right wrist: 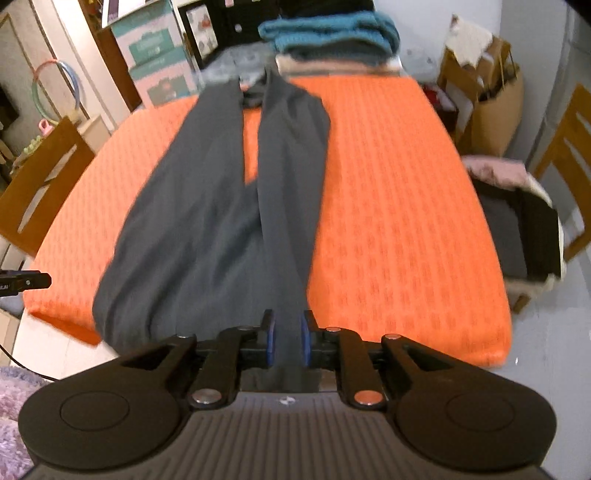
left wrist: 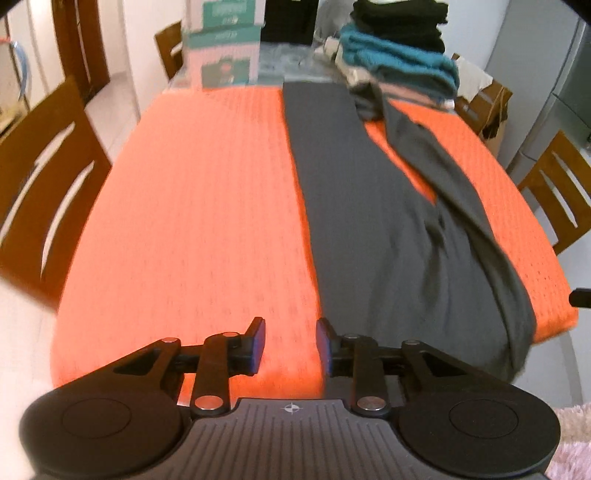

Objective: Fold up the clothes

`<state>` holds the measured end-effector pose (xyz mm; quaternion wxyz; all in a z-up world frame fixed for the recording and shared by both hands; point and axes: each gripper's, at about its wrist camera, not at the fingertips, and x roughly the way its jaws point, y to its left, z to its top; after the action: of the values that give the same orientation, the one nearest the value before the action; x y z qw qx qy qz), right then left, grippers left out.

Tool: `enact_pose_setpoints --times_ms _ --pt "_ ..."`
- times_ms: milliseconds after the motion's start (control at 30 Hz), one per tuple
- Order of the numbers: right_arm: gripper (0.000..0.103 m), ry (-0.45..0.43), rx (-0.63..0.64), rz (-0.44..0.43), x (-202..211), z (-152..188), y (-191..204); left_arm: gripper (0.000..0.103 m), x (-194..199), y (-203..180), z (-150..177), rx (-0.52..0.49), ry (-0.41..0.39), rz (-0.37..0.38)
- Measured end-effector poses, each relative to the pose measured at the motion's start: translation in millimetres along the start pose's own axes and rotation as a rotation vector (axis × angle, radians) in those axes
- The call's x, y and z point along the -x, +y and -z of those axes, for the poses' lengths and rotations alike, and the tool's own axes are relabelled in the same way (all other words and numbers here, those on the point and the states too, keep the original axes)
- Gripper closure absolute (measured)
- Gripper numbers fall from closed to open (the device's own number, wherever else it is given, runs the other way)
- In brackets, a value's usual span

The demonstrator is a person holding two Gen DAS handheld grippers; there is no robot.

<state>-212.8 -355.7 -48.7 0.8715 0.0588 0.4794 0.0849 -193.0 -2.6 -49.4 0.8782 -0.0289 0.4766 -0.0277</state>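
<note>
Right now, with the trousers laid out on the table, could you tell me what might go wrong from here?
1. The grey trousers hang over the near table edge; released, they may slide off.
2. Their far leg ends touch the folded pile, so a tug could topple it.
3. One leg lies twisted, so folding now sets creases.

Matt grey cloth trousers (right wrist: 207,206) are lying on an orange textured woven cover (right wrist: 399,206). Chairs (left wrist: 40,184) are showing smooth wood, and the teal knit (left wrist: 399,62) is looking fuzzy

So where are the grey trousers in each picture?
Left wrist: grey trousers right of centre, running from the near table edge toward the back.
Right wrist: grey trousers left of centre, near end between the fingers.
Shared landmark: teal folded pile at the far end.
</note>
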Motion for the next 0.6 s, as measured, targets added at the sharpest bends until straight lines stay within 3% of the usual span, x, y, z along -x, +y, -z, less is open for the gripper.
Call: enact_pose_setpoints --times_ms 167,367,600 --pt "0.083 -0.031 0.020 0.017 -19.3 -60.1 14.4 0.058 -15.9 14.6 -51.1 -0.020 -0.037 0.016" --pt "0.080 -0.064 0.039 0.030 -44.6 -124.4 24.1 0.055 -40.5 28.9 -95.6 -0.031 -0.045 0.017" --pt "0.077 -0.045 0.042 0.003 -89.7 -179.9 30.6 0.052 -56.0 33.6 -115.3 -0.018 -0.043 -0.003"
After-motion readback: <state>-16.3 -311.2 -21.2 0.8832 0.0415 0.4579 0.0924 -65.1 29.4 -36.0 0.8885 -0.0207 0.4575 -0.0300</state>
